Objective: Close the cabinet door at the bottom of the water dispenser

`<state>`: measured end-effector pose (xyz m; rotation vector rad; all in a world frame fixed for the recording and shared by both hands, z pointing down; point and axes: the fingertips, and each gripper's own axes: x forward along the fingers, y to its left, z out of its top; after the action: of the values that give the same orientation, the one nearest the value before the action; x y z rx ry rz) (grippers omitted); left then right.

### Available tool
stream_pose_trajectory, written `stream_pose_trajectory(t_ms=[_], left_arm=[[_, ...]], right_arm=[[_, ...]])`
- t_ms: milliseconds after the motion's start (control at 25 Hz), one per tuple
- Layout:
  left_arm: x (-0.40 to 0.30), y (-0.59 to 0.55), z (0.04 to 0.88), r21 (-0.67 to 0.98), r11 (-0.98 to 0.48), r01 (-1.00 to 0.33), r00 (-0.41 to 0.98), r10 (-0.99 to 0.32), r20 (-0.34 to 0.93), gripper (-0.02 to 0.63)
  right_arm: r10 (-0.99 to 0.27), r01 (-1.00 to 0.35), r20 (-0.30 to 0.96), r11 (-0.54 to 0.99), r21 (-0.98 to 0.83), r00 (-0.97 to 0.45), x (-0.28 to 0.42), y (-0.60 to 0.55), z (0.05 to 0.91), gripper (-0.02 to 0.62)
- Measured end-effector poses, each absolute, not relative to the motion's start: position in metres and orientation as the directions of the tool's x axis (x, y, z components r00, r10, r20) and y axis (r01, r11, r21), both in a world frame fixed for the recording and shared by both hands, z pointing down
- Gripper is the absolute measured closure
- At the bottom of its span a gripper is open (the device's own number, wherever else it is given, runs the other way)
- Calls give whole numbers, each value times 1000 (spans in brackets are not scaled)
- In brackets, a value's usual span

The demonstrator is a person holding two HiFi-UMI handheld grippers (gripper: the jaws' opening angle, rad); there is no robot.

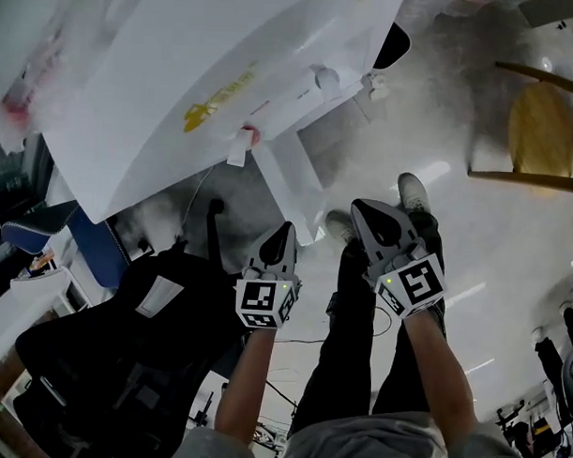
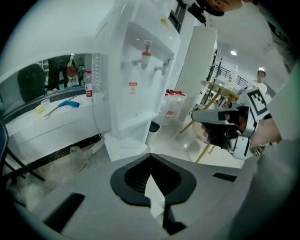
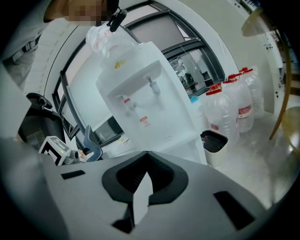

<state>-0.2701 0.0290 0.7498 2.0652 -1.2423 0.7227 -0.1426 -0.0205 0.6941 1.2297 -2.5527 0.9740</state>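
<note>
Both clenched, nothing held: left gripper (image 1: 281,237), right gripper (image 1: 373,219). The cabinet door (image 1: 290,188) stands open off the water dispenser (image 1: 208,70) base, centre frame, near the left gripper. Keep the jaws closed, press the door's free edge, and swing it slowly until flush.

Water dispenser (image 1: 226,71) top beyond head-view edge

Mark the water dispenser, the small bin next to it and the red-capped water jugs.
water dispenser (image 3: 159,117), right gripper view, on its white front panel.
bin (image 3: 214,155), right gripper view, on its pale side wall.
water jugs (image 3: 220,115), right gripper view, on the nearest jug's clear body.
</note>
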Motion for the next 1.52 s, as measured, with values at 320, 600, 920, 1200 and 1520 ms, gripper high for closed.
stream_pose_trajectory(t_ms=[320, 600, 920, 1200, 1520], left_arm=[[-307, 37, 817, 62, -516, -854, 356, -495, 793, 600], [-340, 47, 875, -12, -511, -860, 227, -402, 887, 600], [-333, 44, 896, 5, -546, -838, 241, -361, 901, 600], [-331, 43, 895, -2, -545, -838, 226, -351, 909, 600], [-308, 39, 896, 49, -504, -863, 251, -341, 906, 600]], right_arm=[[-637, -744, 405, 455, -489, -656, -144, -15, 720, 586], [-632, -747, 418, 443, -495, -652, -137, -9, 728, 586], [-627, -748, 426, 440, -497, -652, -126, -5, 733, 586], [-638, -750, 421, 423, -509, -645, -119, -7, 733, 584], [-650, -756, 421, 402, -516, -633, -104, -9, 734, 584]])
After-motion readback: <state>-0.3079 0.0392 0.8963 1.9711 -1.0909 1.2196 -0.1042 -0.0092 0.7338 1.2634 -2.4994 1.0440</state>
